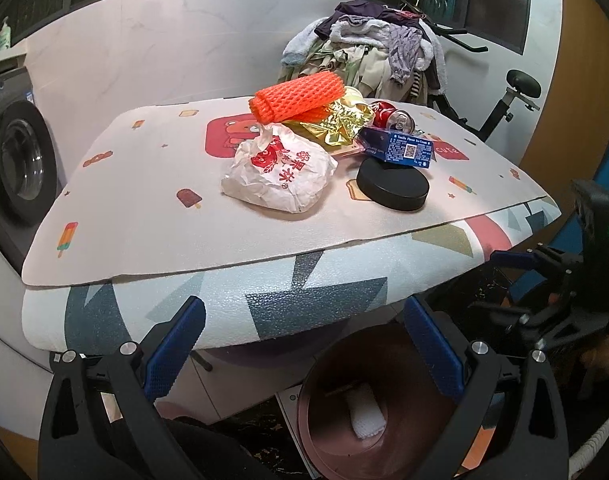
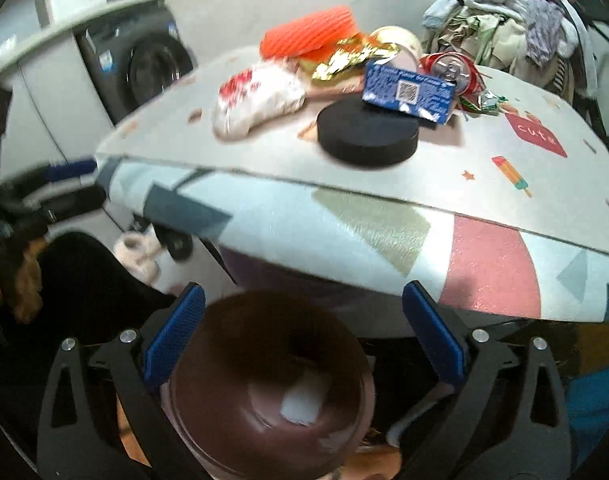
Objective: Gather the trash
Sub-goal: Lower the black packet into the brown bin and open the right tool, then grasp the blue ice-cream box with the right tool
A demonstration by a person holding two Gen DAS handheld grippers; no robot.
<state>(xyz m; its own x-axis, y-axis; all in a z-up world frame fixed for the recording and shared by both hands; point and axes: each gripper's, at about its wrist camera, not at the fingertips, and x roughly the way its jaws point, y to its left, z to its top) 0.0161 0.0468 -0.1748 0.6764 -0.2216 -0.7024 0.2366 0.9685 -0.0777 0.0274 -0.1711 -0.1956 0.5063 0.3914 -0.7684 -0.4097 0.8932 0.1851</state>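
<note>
Below the tabletop (image 1: 152,312) edge: brown bin (image 2: 264,384), white scrap inside.
Right tool (image 2: 304,332) jaws wide apart, empty, above bin; left tool (image 1: 304,344) likewise.

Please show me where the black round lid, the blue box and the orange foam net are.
black round lid (image 1: 392,188), left wrist view, on its flat top.
blue box (image 2: 408,92), right wrist view, on its printed side.
orange foam net (image 1: 296,96), left wrist view, on its middle.

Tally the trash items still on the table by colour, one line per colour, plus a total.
Orange: 1, foam net
White: 1, paper bag
Gold: 1, foil wrapper
Red: 1, crushed can
Blue: 1, ice cream box
Black: 1, round lid
Total: 6
</note>
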